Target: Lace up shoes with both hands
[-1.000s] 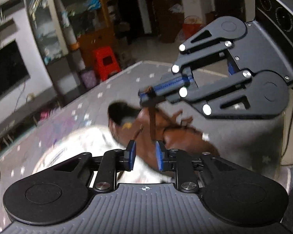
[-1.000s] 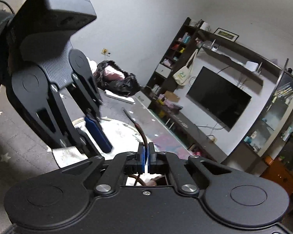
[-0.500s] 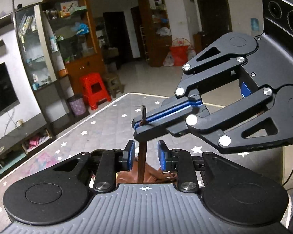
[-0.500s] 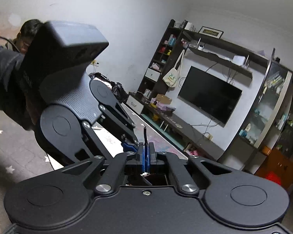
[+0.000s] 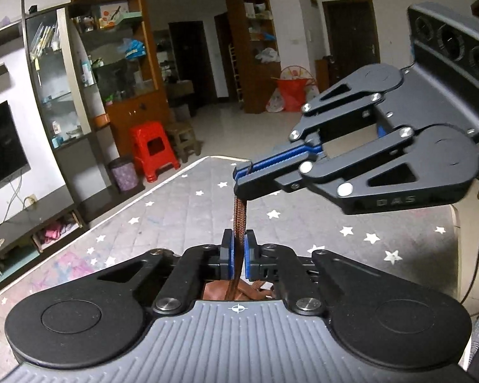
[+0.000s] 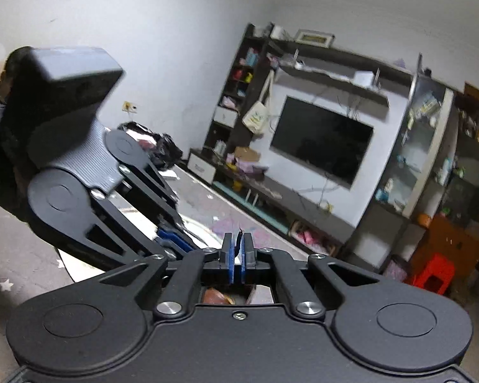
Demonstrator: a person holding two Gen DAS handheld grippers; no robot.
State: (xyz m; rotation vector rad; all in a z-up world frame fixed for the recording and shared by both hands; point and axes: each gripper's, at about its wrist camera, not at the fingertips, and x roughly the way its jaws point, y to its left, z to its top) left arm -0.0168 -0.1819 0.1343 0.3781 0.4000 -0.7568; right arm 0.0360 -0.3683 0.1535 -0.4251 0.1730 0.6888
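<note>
Woven brown lace (image 5: 240,220), matt tongs (image 5: 238,253)

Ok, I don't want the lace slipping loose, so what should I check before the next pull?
1. Right claw clamped on the lace end: ok, the tip pokes out past it.
2. Lace running through the left claw: ok.
3. Left claw pressing the lace: cannot tell, its pads stand close beside it.
4. Lace straight between both claws: ok, no slack shows.
5. Eyelets on the shoe in sight: not ok, the shoe is mostly hidden behind the left claw.
</note>
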